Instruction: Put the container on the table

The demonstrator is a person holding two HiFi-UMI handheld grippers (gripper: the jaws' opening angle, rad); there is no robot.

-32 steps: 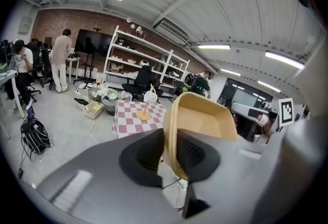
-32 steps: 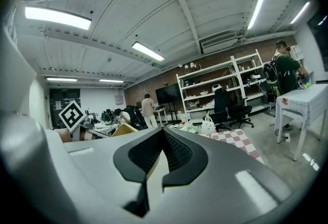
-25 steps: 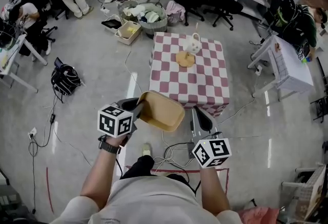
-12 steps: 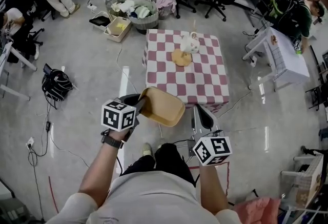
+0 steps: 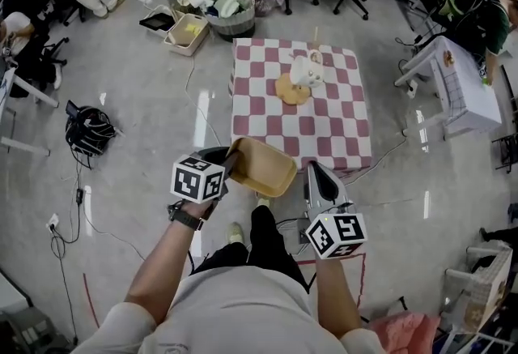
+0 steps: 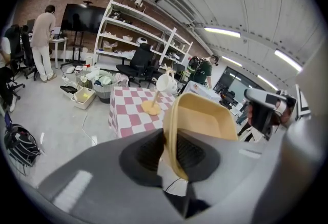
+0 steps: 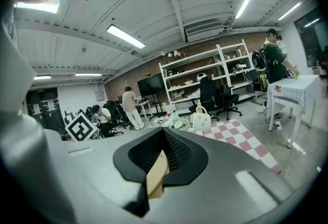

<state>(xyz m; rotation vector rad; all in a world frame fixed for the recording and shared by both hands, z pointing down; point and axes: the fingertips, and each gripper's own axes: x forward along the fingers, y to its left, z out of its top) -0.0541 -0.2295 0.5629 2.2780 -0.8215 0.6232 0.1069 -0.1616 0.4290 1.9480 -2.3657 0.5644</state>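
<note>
The left gripper (image 5: 227,164) (image 6: 171,138) was clenched on the container (image 5: 261,170) (image 6: 202,118), a shallow tan tub. Its near rim was pinched between the two dark fingers (image 6: 146,152), as was seen plainly in the left gripper view. The container was held in the air in front of the person, above the grey floor (image 5: 146,117). It was tilted, with its hollow turned up and toward the right gripper (image 5: 314,174) (image 7: 163,138). It was seen just short of the near edge of the desk (image 5: 324,121) (image 6: 128,110) (image 7: 241,133), which was covered with a red-and-white checked cloth, and it was not resting on it.

The right gripper was held just beside the container's right side. Its fingers (image 7: 179,151) were drawn together, and a thin tan piece (image 7: 156,174) was gripped in the narrow gap between them. What that piece was could not be told.

On the far part of the desk a white vessel (image 5: 303,69) (image 6: 165,83) (image 7: 201,120) was seen on a round tan base (image 5: 291,91) (image 6: 151,109), well apart from the container.
</note>
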